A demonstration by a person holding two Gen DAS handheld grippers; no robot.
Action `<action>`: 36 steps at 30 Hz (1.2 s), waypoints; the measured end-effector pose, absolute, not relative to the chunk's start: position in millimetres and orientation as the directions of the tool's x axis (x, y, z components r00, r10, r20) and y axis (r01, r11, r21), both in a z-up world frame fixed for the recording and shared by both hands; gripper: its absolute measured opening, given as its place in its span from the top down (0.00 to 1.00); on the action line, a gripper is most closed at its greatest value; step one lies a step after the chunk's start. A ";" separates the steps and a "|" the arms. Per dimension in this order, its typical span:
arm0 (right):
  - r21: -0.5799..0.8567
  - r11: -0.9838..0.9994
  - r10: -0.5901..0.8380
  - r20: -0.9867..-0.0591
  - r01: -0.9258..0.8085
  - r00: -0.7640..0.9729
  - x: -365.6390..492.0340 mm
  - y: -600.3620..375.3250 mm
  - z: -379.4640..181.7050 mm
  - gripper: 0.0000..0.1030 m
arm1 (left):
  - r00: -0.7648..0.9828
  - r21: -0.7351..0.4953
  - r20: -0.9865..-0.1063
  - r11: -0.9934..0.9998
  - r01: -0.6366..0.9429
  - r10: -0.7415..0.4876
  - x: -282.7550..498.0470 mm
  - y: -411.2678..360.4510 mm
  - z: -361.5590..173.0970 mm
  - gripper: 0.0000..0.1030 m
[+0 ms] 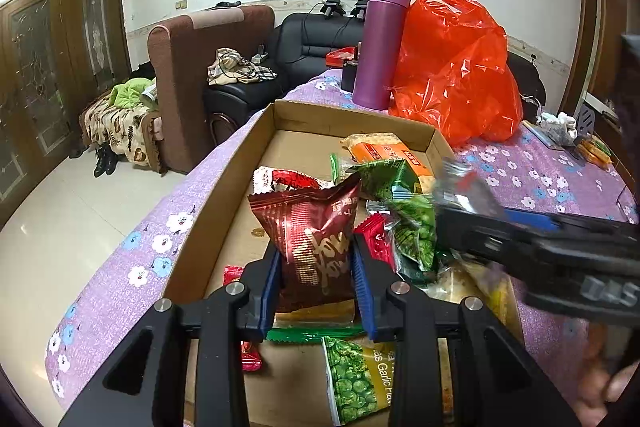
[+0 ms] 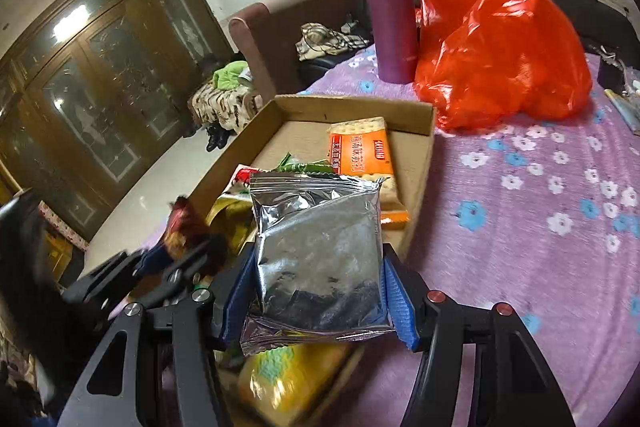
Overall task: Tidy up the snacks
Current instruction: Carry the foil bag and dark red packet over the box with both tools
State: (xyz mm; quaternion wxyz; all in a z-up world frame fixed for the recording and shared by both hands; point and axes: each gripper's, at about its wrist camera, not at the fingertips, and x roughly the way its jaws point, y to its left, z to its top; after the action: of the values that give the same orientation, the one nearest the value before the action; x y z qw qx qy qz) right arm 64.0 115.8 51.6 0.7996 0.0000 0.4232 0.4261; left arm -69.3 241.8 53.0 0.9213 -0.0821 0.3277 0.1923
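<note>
My left gripper (image 1: 316, 287) is shut on a dark red snack packet (image 1: 316, 235) and holds it upright above the cardboard box (image 1: 224, 195). My right gripper (image 2: 320, 291) is shut on a silver foil packet (image 2: 320, 259) over the box's near right part (image 2: 420, 163). In the left wrist view the right gripper (image 1: 472, 203) comes in blurred from the right. The box holds an orange cracker pack (image 2: 358, 151), green pea packets (image 1: 356, 375) and several other snacks.
The box sits on a table with a purple flowered cloth (image 2: 520, 227). A purple flask (image 1: 382, 43) and a red plastic bag (image 1: 456, 67) stand behind the box. Small items (image 1: 576, 139) lie at the far right. Sofas and a wooden cabinet (image 1: 52, 47) are beyond.
</note>
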 end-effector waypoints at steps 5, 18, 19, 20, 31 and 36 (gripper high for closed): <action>0.402 0.643 0.691 -0.672 -0.652 0.267 81.1 134.3 46.1 0.37 | 0.710 -0.024 -0.637 0.913 -0.407 0.300 -68.9 242.3 52.0 0.70; 0.427 0.630 0.707 -0.662 -0.648 0.251 80.8 141.3 41.9 0.35 | 0.680 0.018 -0.655 0.907 -0.422 0.329 -63.7 238.2 48.6 0.66; 0.418 0.633 0.703 -0.663 -0.651 0.258 78.0 141.1 43.7 0.35 | 0.675 0.021 -0.658 0.905 -0.425 0.333 -62.8 238.3 48.1 0.66; 0.409 0.637 0.700 -0.662 -0.653 0.267 77.3 141.0 45.1 0.35 | 0.672 0.023 -0.660 0.904 -0.427 0.335 -62.4 238.3 47.5 0.66; 0.417 0.629 0.715 -0.641 -0.656 0.278 62.2 118.4 59.4 0.29 | 0.658 0.037 -0.668 0.899 -0.437 0.348 -60.4 237.6 46.4 0.62; 0.418 0.617 0.726 -0.628 -0.666 0.278 56.1 113.2 63.2 0.28 | 0.654 0.041 -0.670 0.897 -0.440 0.352 -61.6 238.4 45.7 0.61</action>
State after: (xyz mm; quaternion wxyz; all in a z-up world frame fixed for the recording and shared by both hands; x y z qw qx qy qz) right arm 56.1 113.2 63.2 0.7986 0.0364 0.4133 0.4359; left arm -61.6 238.4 45.7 0.9072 -0.0624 0.3541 0.2183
